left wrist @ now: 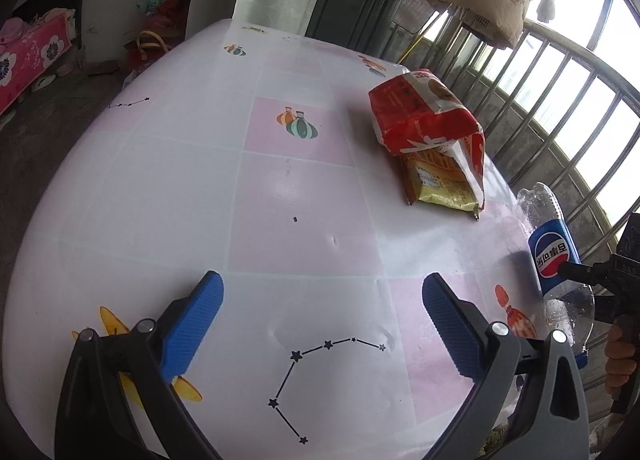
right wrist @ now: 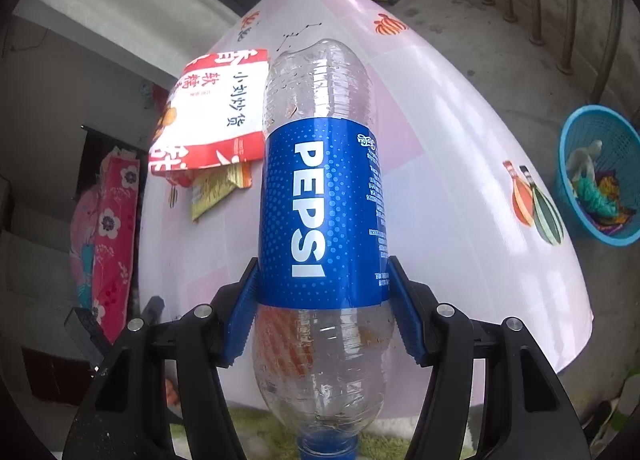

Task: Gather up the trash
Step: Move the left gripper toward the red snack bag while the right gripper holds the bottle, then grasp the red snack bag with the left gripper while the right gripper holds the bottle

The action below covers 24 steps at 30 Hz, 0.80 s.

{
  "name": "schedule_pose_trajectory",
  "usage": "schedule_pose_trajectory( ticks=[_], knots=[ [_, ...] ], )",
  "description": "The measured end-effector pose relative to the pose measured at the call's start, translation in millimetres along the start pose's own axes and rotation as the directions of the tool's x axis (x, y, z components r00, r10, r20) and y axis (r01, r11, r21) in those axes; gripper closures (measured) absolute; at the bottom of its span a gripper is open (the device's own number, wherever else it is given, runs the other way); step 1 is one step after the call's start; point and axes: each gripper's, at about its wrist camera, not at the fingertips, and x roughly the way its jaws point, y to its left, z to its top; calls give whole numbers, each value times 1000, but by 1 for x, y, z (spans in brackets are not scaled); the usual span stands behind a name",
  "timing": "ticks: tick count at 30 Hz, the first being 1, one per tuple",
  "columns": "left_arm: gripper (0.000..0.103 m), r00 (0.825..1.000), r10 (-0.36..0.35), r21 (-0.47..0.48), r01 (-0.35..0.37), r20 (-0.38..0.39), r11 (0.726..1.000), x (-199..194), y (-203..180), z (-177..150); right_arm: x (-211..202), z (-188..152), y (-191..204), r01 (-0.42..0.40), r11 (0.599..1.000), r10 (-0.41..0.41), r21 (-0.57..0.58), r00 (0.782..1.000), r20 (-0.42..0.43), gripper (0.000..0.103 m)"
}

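One blue basket (right wrist: 600, 175) (right wrist view only)

Your left wrist view looks forward and down past the left gripper (left wrist: 322, 324) across the table (left wrist: 200, 187), with the red bag (left wrist: 416, 111) well ahead. Your right wrist view sits close behind the right gripper (right wrist: 322, 312), its frame filled by the bottle (right wrist: 320, 199). Both views share table, bag and bottle.
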Motion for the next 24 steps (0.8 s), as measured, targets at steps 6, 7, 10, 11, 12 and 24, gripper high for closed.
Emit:
schedule_pose_trajectory(
  ticks=[6, 7, 10, 11, 12, 24],
  knots=[
    [6, 999, -13, -64, 10, -48, 998, 3, 2, 16, 14, 15, 9, 7, 1000, -8, 16, 1000, 16, 45],
    [6, 998, -24, -64, 20, -56, 998, 4, 0, 21, 15, 17, 9, 6, 1000, -6, 18, 1000, 18, 45],
    [6, 995, -102, -24, 102, -9, 995, -2, -17, 42, 15, 21, 9, -4, 1000, 3, 27, 1000, 24, 45],
    [6, 990, -143, -2, 143, 17, 990, -5, -26, 50, 14, 22, 8, -7, 1000, 6, 30, 1000, 26, 45],
    [6, 980, -196, 20, 195, 39, 981, -7, -35, 58, 11, 22, 7, -10, 999, 9, 33, 1000, 27, 45],
    [37, 871, -491, -81, 490, 11, 868, 58, -96, 95, 15, 32, 7, -31, 998, 29, 52, 999, 45, 44]
  ],
)
